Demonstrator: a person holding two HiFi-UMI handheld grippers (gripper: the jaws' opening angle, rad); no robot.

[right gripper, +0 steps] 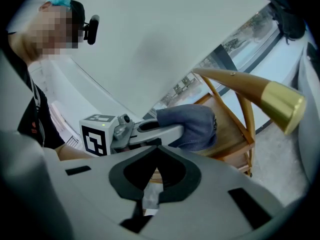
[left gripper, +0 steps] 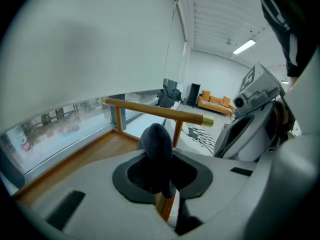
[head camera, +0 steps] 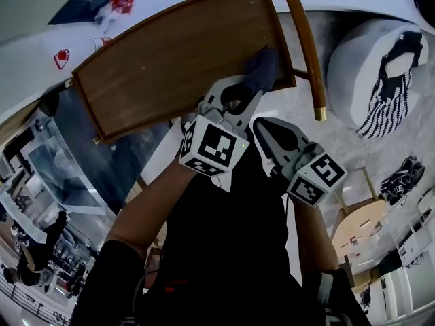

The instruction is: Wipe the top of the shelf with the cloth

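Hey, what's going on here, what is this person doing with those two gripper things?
A person holds a gripper in each hand over a wooden shelf top. The left gripper is clamped on a dark blue-grey cloth, which is at the near edge of the top beside the brass-tipped rail. The right gripper is off the shelf beside the left one, jaws together and empty.

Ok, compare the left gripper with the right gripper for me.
The left gripper has its fingers shut on the dark cloth; the right gripper has its fingers shut on nothing. The left gripper reaches over the near edge of the wooden shelf top, while the right gripper sits short of that edge. Both share the same grey build and a marker cube.
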